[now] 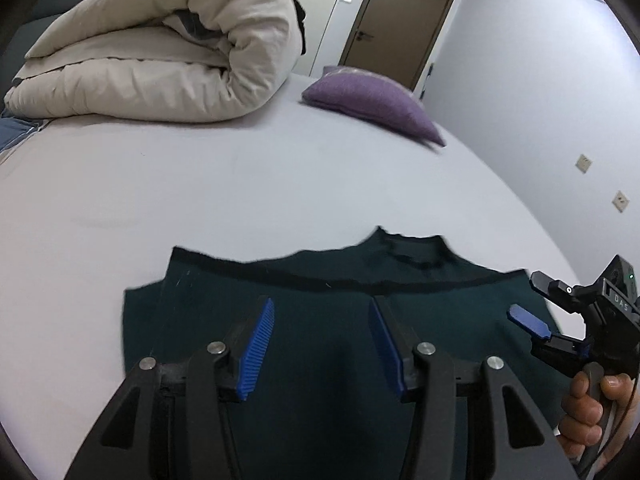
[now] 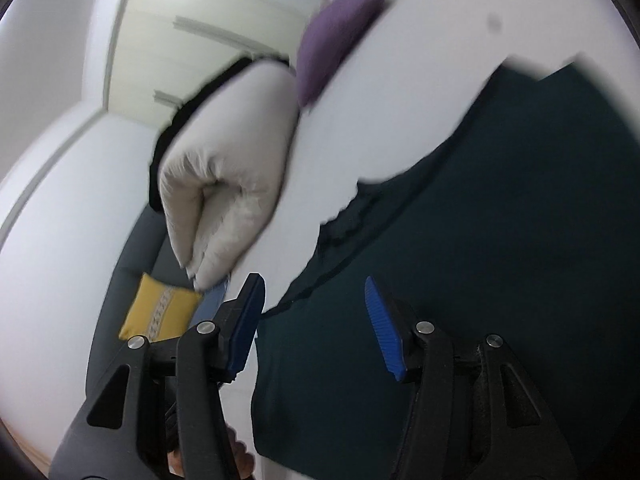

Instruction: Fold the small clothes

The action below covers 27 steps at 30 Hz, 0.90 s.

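smooth white bed (image 1: 200, 184) | flat dark-green knit garment (image 1: 320, 320) | both grippers' jaws apart, empty

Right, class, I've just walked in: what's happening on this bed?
A person is folding a dark green top laid flat on a white bed, with a claw in each hand. Both the left claw and right claw are open above the top, gripping nothing. A rolled duvet and purple pillow lie beyond.

Left hand-held gripper (image 1: 322, 344) jaws apart, empty, over dark green garment (image 1: 320, 320) flat on bed (image 1: 200, 184); right hand-held gripper (image 1: 538, 304) at right edge.
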Tool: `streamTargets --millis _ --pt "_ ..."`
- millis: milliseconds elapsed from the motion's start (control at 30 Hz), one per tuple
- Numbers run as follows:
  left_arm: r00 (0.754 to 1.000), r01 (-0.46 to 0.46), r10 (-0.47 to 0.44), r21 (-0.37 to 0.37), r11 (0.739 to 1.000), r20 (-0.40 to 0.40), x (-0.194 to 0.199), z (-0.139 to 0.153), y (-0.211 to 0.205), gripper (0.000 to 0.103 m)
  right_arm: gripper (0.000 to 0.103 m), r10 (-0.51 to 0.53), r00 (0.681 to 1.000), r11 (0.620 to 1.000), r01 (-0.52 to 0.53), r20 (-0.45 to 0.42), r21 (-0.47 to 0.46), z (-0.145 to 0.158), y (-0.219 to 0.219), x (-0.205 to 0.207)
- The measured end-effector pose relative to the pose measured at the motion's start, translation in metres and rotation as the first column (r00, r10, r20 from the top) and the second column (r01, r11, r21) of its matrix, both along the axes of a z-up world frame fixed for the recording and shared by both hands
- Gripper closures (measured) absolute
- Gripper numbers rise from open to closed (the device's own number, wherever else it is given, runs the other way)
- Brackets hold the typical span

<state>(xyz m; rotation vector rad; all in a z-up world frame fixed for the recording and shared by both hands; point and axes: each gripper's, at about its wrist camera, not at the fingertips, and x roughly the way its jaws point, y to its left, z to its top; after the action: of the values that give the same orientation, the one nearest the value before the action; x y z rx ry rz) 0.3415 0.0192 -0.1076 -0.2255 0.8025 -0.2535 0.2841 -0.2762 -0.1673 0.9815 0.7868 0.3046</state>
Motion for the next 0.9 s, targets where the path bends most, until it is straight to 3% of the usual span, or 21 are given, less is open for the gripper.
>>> streamTargets --millis 100,233,300,467,500,567,633,767,800,867,900 --pt "0.997 -0.05 0.053 0.053 0.997 -0.049 0.016 -0.026 0.014 0.051 0.051 -0.014 0.999 1.0 0.014 -0.031 -0.024 -0.021 0.003 0.013" --pt "0.995 -0.084 0.071 -0.194 0.977 -0.074 0.018 -0.043 0.059 0.053 0.061 -0.122 0.992 0.989 0.121 0.012 0.086 -0.051 -0.05 0.021" --pt "0.994 -0.085 0.067 -0.238 0.967 -0.085 0.02 -0.05 0.065 0.054 0.061 -0.187 0.981 0.978 0.181 0.051 0.106 -0.051 -0.082 0.013" --pt "0.995 -0.083 0.069 -0.192 0.978 -0.075 0.019 -0.048 0.058 0.054 0.067 -0.313 0.945 0.948 0.305 0.092 0.096 -0.046 -0.136 -0.004" --pt "0.994 -0.086 0.071 -0.191 0.978 -0.08 0.019 -0.048 0.058 0.054 0.062 -0.386 0.921 0.922 0.385 0.049 0.027 -0.042 -0.145 -0.014" --pt "0.991 -0.103 0.09 -0.144 0.984 -0.094 0.016 -0.039 0.054 0.054 0.058 -0.439 0.898 0.899 0.438 0.031 0.022 -0.034 -0.156 -0.038" --pt "0.992 -0.102 0.1 -0.03 0.994 -0.071 -0.003 -0.022 0.039 0.05 0.056 -0.417 0.908 0.909 0.416 0.033 0.04 -0.024 -0.151 -0.057" --pt "0.998 -0.062 0.062 0.101 0.993 0.0 -0.056 -0.004 0.005 0.032 0.054 -0.253 0.955 0.966 0.259 0.155 -0.019 0.013 -0.091 -0.091" --pt "0.998 -0.055 0.056 0.131 0.99 -0.001 -0.066 -0.007 -0.001 0.032 0.051 -0.195 0.964 0.979 0.201 0.179 -0.019 0.015 -0.068 -0.097" --pt "0.997 -0.046 0.054 0.149 0.988 -0.054 -0.075 -0.023 -0.005 0.032 0.032 -0.09 0.983 0.995 0.095 0.16 -0.021 0.006 -0.041 -0.102" --pt "0.996 -0.05 0.06 0.139 0.989 -0.072 -0.078 -0.031 -0.002 0.031 0.032 -0.021 0.993 0.999 0.025 0.114 -0.038 -0.011 -0.024 -0.098"
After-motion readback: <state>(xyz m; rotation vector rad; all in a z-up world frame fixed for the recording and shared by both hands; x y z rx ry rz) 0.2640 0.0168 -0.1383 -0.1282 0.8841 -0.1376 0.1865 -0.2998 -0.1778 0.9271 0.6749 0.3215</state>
